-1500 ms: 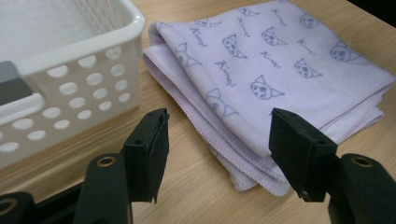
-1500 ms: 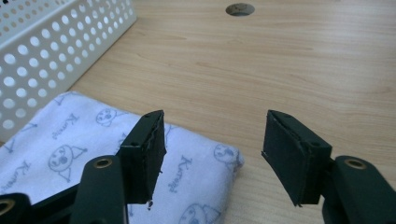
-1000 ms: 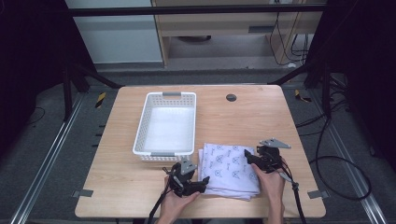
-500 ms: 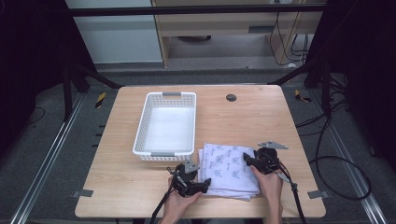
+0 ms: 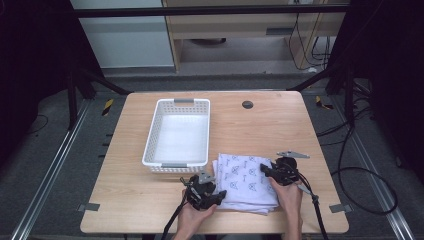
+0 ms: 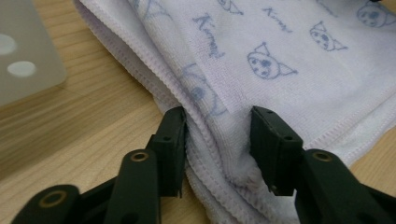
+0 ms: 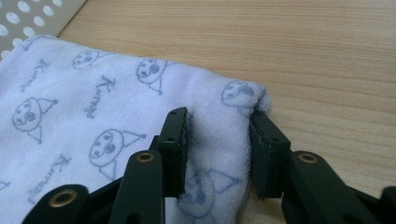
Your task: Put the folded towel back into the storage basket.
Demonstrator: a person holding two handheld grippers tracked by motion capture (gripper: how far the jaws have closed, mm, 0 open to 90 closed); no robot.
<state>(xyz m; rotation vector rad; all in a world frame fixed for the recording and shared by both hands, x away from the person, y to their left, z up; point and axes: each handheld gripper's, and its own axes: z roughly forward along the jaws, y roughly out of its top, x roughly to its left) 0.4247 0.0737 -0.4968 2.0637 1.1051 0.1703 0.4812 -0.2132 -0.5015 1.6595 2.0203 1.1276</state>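
on the left half of the wooden table (image 5: 125, 200) sits a white perforated basket (image 5: 178, 135), long side running away from the person, its near end close to the far left corner of the folded towel (image 5: 247, 182). the towel is white with pale blue cat faces and script, lying flat on the near middle of the table, just right of the basket's near end.

the left gripper (image 5: 212, 196) is at the towel's near left edge, held in the person's left hand (image 5: 192, 217). in the left gripper view its jaws have just been closing and now stand on either side of a bunched fold of the stacked hems; the cloth swells between them and both pads look pressed into it.

farther right, the right gripper (image 5: 267, 172) sits at the towel's right edge, held in the right hand (image 5: 289, 195), its cable trailing off toward the table's near right. in the right gripper view its jaws have also just been closing, and they pinch the towel's corner: one pad on the printed top face, the other against the rounded outer fold, cloth puckered between. bare table lies just beyond that corner.

a small dark round hole cover (image 5: 247, 104) lies on the far table, right of the basket.
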